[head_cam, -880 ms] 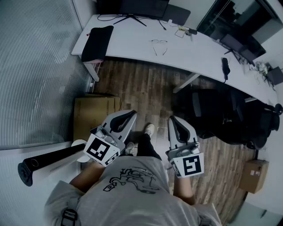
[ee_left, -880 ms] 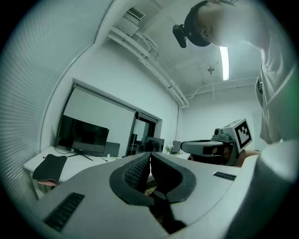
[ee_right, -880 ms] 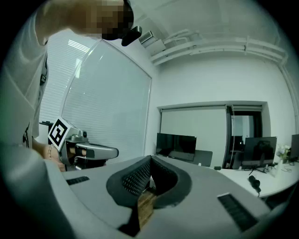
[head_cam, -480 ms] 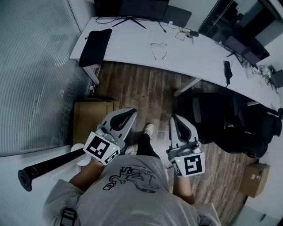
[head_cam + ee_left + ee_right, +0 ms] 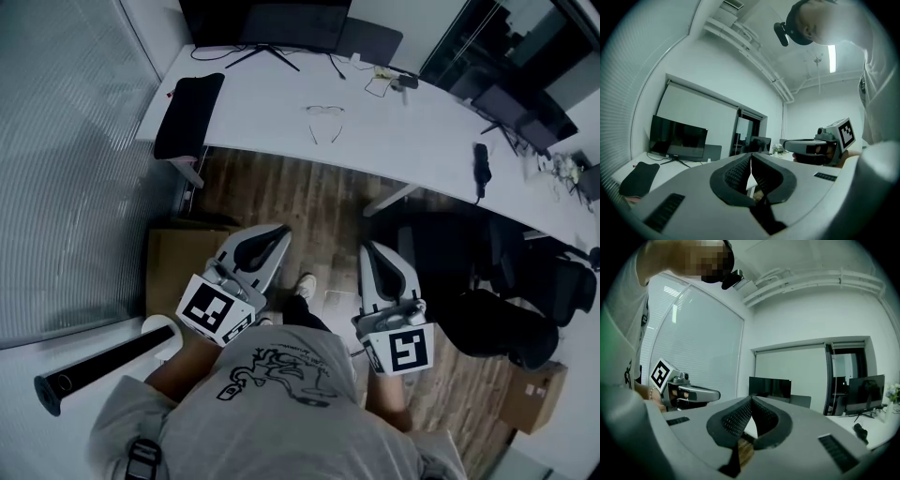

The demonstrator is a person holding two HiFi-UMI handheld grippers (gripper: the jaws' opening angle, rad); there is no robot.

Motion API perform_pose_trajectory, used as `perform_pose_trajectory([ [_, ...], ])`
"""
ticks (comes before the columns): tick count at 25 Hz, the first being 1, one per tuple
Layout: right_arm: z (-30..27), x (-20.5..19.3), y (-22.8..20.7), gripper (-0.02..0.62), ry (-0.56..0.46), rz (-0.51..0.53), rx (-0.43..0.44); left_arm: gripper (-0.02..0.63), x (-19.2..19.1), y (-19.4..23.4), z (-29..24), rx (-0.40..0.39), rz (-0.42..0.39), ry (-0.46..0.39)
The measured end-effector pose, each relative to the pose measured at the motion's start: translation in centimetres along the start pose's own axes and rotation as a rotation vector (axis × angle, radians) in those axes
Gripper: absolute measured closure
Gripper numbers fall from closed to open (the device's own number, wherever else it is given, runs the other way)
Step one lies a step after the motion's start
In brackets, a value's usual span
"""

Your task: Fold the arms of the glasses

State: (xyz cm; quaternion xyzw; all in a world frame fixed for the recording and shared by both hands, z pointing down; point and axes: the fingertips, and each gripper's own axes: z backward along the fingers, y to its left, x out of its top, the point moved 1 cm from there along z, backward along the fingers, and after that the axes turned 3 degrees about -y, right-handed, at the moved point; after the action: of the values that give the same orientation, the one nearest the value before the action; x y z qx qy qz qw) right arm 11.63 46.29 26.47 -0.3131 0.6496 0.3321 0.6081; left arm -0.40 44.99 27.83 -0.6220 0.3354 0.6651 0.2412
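Note:
A pair of thin-framed glasses (image 5: 323, 120) lies on the white desk (image 5: 412, 141) with both arms spread open, pointing toward me. Both grippers are held level in front of the person's body, well short of the desk and over the wooden floor. My left gripper (image 5: 278, 236) is shut with nothing between its jaws; in the left gripper view its pads meet at the tips (image 5: 751, 157). My right gripper (image 5: 370, 253) is also shut and empty, its jaws touching in the right gripper view (image 5: 751, 401). The glasses do not show in either gripper view.
A black cloth pad (image 5: 187, 114) lies at the desk's left end. A dark monitor (image 5: 267, 21) stands at the back. A black handset (image 5: 482, 161) rests toward the right. A cardboard box (image 5: 183, 267) and black office chairs (image 5: 497, 300) stand on the floor nearby.
The view has shifted forward toward the desk, so the desk and glasses sit lower in the frame. Both grippers keep their pose and stay shut.

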Motion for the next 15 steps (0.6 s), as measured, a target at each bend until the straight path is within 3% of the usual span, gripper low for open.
perform_pose_trajectory([
  [15,-3.2,-0.8,-10.3,0.588,0.009,-0.008,0.031,0.583,-0.1,0.9,-10.9,0.031,-0.005,0.016],
])
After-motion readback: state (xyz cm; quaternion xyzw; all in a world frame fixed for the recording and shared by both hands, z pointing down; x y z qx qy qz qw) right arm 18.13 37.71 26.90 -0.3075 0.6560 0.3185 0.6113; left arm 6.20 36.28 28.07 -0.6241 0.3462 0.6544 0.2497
